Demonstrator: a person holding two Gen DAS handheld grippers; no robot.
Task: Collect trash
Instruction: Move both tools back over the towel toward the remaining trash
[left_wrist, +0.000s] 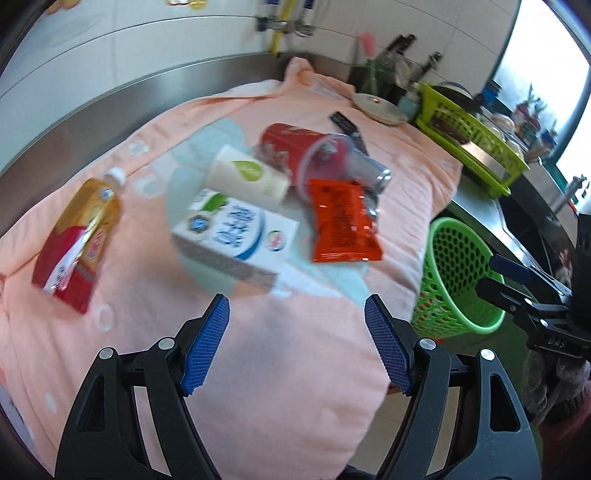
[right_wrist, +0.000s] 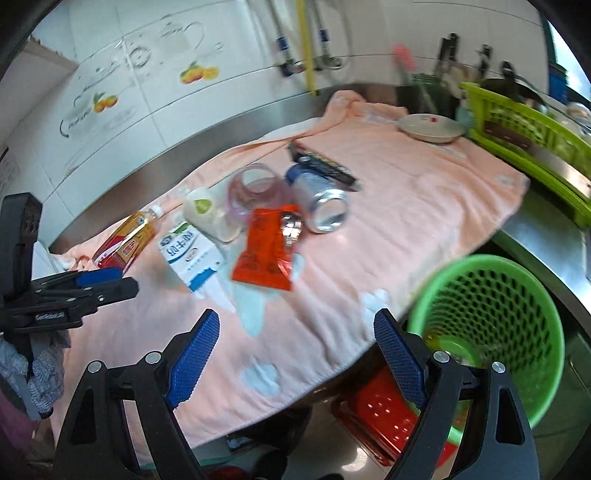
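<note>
On the peach towel (left_wrist: 280, 369) I read only blurred Chinese on the milk carton (left_wrist: 236, 236); tiled wall behind; my left gripper (left_wrist: 295, 343) and right gripper (right_wrist: 295, 350) gape wide, empty.

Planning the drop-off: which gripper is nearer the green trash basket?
Right. The right gripper hovers open beside the green basket; the left gripper sits farther over the pink towel, also open.

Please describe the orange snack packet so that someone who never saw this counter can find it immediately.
Look at the pink towel spread over the steel counter, where a cluster of trash lies near its middle. The orange snack packet lies flat at the front of that cluster, just right of the white and blue milk carton and in front of the silver can. It is the only flat, bright orange wrapper there.
</note>
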